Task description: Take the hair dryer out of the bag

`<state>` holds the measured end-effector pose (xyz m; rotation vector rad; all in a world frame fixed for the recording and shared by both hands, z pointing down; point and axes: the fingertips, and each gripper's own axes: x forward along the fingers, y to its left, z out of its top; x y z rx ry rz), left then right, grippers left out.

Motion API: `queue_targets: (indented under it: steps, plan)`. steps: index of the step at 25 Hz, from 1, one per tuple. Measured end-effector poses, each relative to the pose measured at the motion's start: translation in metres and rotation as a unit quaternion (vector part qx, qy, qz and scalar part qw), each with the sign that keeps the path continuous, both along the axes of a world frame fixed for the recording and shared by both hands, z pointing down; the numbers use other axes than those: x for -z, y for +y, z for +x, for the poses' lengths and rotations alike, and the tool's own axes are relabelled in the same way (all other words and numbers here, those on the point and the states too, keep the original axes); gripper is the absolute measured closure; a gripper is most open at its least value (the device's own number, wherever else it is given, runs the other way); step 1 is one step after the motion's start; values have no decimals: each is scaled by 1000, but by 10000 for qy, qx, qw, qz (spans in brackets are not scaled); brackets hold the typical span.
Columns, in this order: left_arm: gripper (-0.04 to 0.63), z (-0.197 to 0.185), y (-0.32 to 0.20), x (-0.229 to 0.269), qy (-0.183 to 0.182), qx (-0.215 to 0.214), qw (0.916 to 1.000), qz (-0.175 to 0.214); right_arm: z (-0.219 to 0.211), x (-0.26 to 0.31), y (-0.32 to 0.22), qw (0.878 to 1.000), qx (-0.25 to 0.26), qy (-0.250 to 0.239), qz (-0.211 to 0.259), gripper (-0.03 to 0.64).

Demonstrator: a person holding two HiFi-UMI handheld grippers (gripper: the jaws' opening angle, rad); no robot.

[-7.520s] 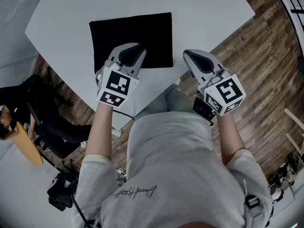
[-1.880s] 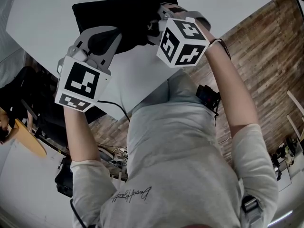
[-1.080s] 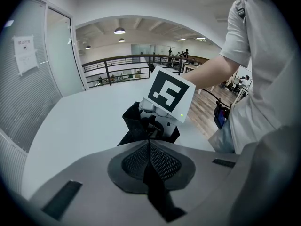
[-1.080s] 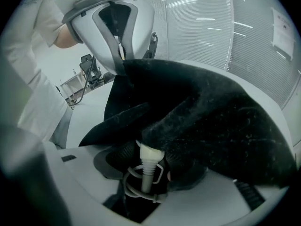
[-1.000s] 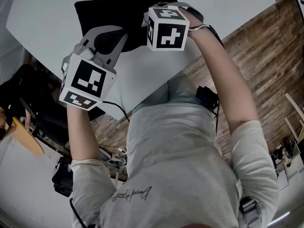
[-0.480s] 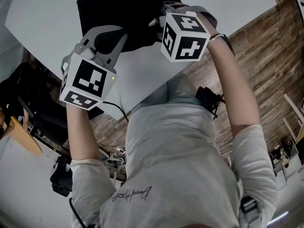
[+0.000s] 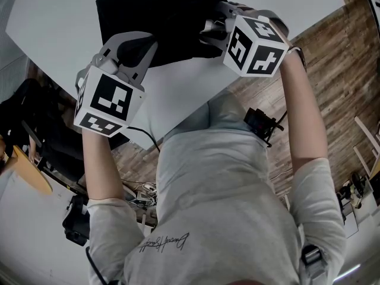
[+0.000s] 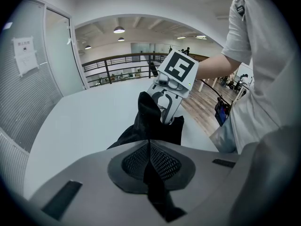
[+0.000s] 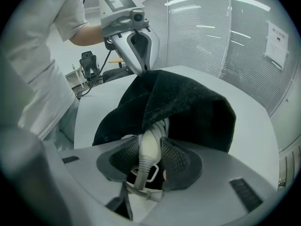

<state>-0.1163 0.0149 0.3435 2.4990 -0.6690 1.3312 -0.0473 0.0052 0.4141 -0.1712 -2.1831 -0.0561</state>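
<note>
Black cloth is most of what you notice on the pale table point(image 7: 71, 16). It is a soft bag point(image 7: 160, 22), lying near the table's near edge with both hand-held tools at it. The person stands over it in a grey shirt point(image 7: 225, 200), arms stretched out, with wooden floor point(image 7: 332, 58) to the right of the table.

The left gripper point(image 7: 138, 45) is at the bag's near edge. In its own view the left gripper point(image 8: 149, 142) has its jaws pressed together on a fold of the black fabric, and the pinched cloth runs down between the mesh pads and up into a peak beyond them. Past that peak is the right gripper point(image 8: 164, 107), with its marker cube above it.

The right gripper point(image 7: 215, 25) is at the bag's right end, at the mouth. Its jaws have just been closing, and the thing between them is the hair dryer point(image 9: 146, 147) — a pale rounded part with a ribbed cable sleeve point(image 9: 140, 169) trailing towards the camera. The pads sit against it on both sides, so the right gripper point(image 9: 150, 150) is clamped on it. Only this pale end shows; the rest is under the bag point(image 9: 188, 102), which drapes over it like a hood and stands raised off the table point(image 9: 254, 112). Behind the hood, the left gripper point(image 9: 141, 55) meets the cloth at its top edge.
</note>
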Motion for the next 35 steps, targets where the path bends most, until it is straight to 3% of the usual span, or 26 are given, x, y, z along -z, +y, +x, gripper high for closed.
queue_targets:
  steps: [8,15,21,29,33,35]
  plan:
    - [575,5,-1,-1,68,9,10000,31,3,-16,4,9995,-119,169,-234,440]
    - [575,5,1,-2,83,26,10000,12,-4,-12,1,9971,-598,65,-465,376]
    - [575,6,2,-1,79,-10,10000,13,-15,-18,0,9953,-704,353,-571,362]
    - [575,8,2,-2,65,-20,10000,15,-19,-30,7,9884,-610,821,-1119,356]
    - [575,8,3,-3,62,-1,10000,7,-19,-33,7,9892,-561,961,-955,358]
    - [575,6,2,-3,66,20,10000,-1,-19,-34,8,9914,-448,994,-718,389]
